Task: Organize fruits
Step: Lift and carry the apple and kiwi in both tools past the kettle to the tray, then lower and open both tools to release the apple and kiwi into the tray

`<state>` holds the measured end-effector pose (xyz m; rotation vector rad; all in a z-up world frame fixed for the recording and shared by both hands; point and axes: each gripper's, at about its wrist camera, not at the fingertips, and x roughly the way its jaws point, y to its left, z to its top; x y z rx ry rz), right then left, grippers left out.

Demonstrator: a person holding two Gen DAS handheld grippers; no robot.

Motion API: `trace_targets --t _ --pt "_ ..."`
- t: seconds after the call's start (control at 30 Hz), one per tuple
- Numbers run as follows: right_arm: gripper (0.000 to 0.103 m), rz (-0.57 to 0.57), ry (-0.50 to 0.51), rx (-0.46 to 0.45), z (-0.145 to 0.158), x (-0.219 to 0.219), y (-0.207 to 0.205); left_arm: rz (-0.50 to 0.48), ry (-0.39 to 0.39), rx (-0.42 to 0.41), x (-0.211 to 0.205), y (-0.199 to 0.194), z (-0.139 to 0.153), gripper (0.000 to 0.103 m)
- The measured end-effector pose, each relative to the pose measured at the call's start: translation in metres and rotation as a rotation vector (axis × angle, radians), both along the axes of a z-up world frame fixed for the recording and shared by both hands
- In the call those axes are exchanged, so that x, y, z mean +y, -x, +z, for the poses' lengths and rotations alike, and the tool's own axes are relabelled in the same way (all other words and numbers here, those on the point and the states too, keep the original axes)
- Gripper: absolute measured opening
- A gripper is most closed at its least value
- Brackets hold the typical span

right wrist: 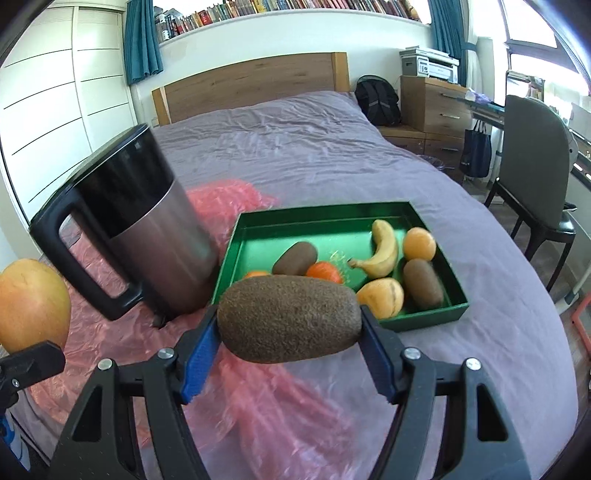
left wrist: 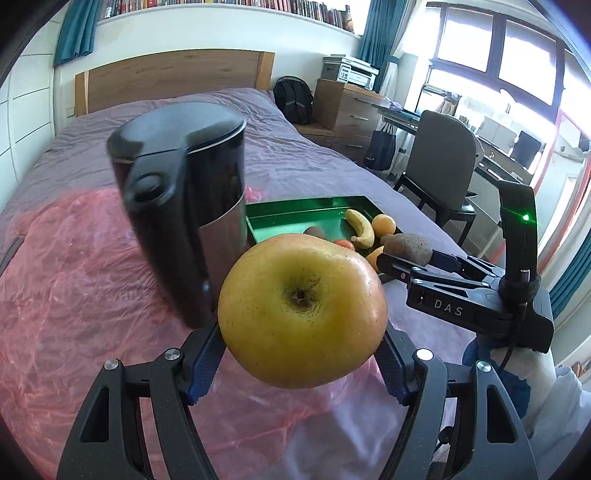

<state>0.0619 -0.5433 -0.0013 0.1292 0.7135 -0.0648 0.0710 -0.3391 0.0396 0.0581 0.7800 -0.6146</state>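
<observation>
Green tray (right wrist: 236,254) far ahead, right tongs (right wrist: 288,325) nearer, gripping kiwi (right wrist: 288,317) sideways; left tongs (left wrist: 303,343) gripping apple (left wrist: 301,310).

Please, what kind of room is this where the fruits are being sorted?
Most likely a bedroom that also serves as a study. A bed with a wooden headboard fills the middle, a long bookshelf runs above it, and a printer stands on drawers.

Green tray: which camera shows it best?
The right wrist view: the whole green tray and its fruit are visible. In the left wrist view the kettle and held apple hide much of it.
</observation>
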Motion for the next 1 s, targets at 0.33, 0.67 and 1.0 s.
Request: trace_targets --t 0.33,0.67,1.0 --pt "0.098 -0.061 0.017 -0.017 -0.004 -0.064 -0.089 0.056 -0.051 -0.002 -0.092 -0.089 -0.024 0.068" --pt "0.098 -0.086 0.043 0.074 -0.052 -0.092 -0.158 0.080 -0.165 -0.064 -0.140 -0.134 -0.060 0.068" --pt "0.098 -0.066 0.082 0.122 -0.082 -0.098 -0.171 0.064 -0.202 0.040 -0.156 -0.157 -0.110 0.068"
